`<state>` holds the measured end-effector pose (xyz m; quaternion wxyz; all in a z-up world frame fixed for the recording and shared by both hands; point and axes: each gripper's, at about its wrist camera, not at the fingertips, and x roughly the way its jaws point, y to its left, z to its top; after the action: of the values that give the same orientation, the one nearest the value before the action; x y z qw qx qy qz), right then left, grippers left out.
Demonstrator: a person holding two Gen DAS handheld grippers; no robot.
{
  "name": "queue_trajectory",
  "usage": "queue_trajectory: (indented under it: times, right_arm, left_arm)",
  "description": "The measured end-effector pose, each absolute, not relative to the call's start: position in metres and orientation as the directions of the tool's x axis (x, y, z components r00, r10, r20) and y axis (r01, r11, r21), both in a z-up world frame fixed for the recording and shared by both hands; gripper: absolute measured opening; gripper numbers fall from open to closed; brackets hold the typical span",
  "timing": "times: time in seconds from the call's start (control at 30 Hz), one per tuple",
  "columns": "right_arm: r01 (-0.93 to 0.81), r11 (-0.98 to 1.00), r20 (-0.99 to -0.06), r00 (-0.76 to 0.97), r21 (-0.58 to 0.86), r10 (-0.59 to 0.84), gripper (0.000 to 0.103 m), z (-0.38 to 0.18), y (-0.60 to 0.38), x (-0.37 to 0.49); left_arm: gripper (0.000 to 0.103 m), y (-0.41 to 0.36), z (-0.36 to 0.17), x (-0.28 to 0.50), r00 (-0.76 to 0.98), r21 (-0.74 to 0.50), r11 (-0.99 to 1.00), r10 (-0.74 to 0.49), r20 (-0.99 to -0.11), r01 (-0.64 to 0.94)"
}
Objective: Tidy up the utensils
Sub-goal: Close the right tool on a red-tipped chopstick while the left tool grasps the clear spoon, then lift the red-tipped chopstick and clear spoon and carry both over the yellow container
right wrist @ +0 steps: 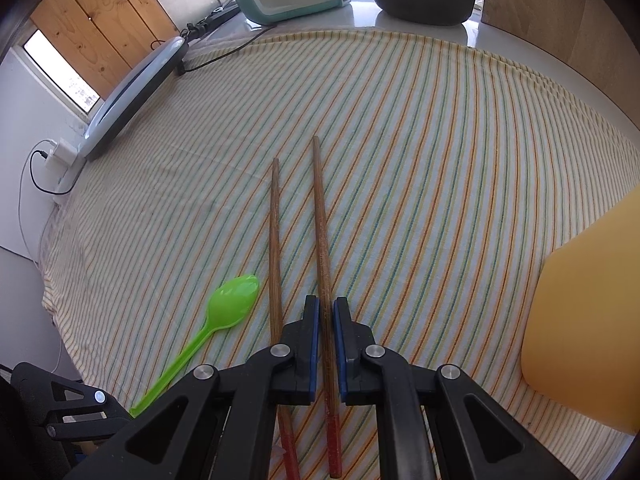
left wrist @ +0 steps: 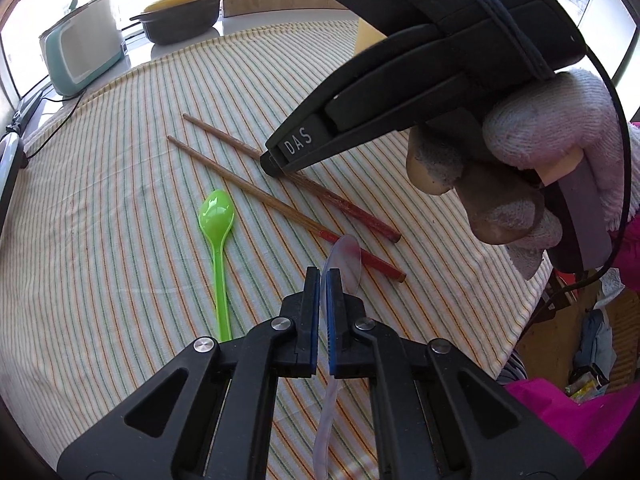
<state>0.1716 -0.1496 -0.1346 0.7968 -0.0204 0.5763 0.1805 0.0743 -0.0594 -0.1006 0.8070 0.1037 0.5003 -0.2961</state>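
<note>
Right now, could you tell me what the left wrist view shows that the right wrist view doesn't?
Only the left wrist view shows the clear spoon pinched in the left gripper, plus the gloved hand holding the right gripper down on a chopstick.

Only the right wrist view shows that chopstick between the right gripper's shut pads up close, the orange container at right, and the round lamp.

Both show the green spoon, both chopsticks, the striped cloth, the toaster and the pot.

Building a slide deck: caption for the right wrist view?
Right gripper shut on one chopstick; second chopstick and green spoon on striped cloth.
</note>
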Motion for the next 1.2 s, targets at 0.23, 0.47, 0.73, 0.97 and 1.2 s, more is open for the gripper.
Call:
queue_trajectory:
  times: [0.23,0.47,0.73,0.97,1.2]
  right_arm:
    - [-0.315,0.933,-0.925,0.272,0.173,0.264,0.005,-0.135,-0.149,0.172]
    - [-0.308,0.934,-0.922,0.276,0.182,0.271,0.005,-0.135,-0.15,0.173]
    - [-0.309,0.932,-0.92,0.276,0.188,0.277,0.005,-0.135,-0.152,0.172]
    - [-0.309,0.933,-0.916,0.288,0.187,0.279,0.004,-0.134,-0.153,0.169]
    - [-0.31,0.932,-0.89,0.345,0.19,0.297,0.004,-0.118,-0.162,0.158]
  left_arm:
    - [0.0,-0.061,-0.103,0.074,0.32,-0.135,0.807,-0.373,-0.871,0.574]
    - [0.001,-0.07,-0.097,0.061,0.327,-0.105,0.792,-0.364,-0.872,0.602]
    - [0.001,-0.08,-0.101,0.057,0.313,-0.093,0.783,-0.351,-0.882,0.615]
    - [0.001,-0.081,-0.101,0.056,0.315,-0.105,0.785,-0.362,-0.877,0.611]
    - [0.0,-0.059,-0.084,0.063,0.361,-0.143,0.82,-0.391,-0.846,0.554]
